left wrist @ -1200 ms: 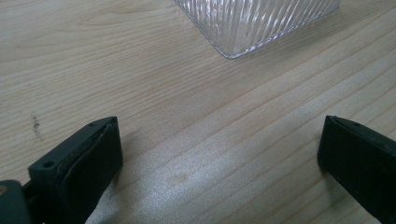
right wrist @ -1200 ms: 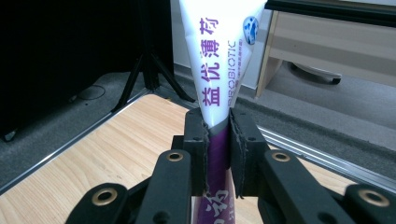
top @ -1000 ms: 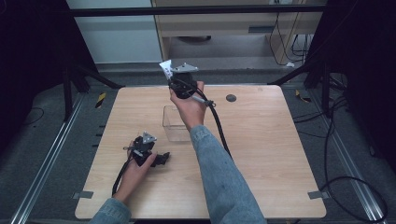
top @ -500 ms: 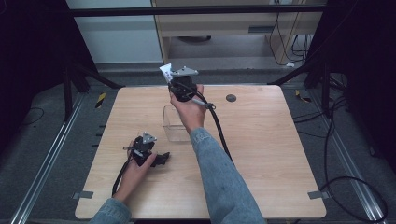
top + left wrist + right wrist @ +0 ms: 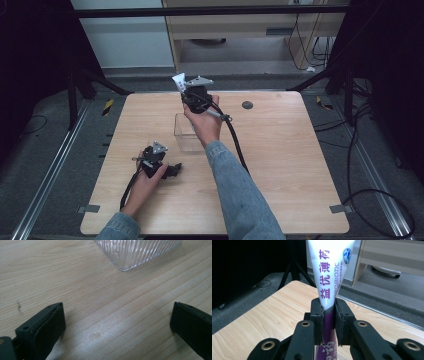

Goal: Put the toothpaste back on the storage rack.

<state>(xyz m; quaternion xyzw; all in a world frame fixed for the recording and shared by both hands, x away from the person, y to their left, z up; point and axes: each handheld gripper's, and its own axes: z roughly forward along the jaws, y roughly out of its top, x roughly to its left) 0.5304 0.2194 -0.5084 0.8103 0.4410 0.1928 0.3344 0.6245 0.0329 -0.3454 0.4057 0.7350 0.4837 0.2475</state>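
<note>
Pale wood makes up the worktop [image 5: 280,175], a square board with rounded corners standing on a grey floor; near its middle sits the clear box [image 5: 186,133], an open-topped plastic container with ribbed sides, taken here as the landmark for everything else; one corner of it shows at the top of the left gripper view [image 5: 135,252].

A person's right arm in a blue denim sleeve [image 5: 240,190] reaches past the right side of the box, and the right gripper [image 5: 187,90] is held up in the air just beyond the box's far edge, a black cable trailing back from it over the worktop; its fingers [image 5: 317,312] are closed tight on a white and purple tube [image 5: 329,272], which points away from the hand and carries the word PROBIOTIC beside printed characters.

The left gripper [image 5: 172,170] rests low on the worktop, near the box's front left corner, held in the left hand [image 5: 145,182]; its fingers [image 5: 50,322] stand wide apart with only bare wood between them.

A small dark round spot [image 5: 247,105] lies on the worktop well to the right of the box, toward the far edge.
</note>
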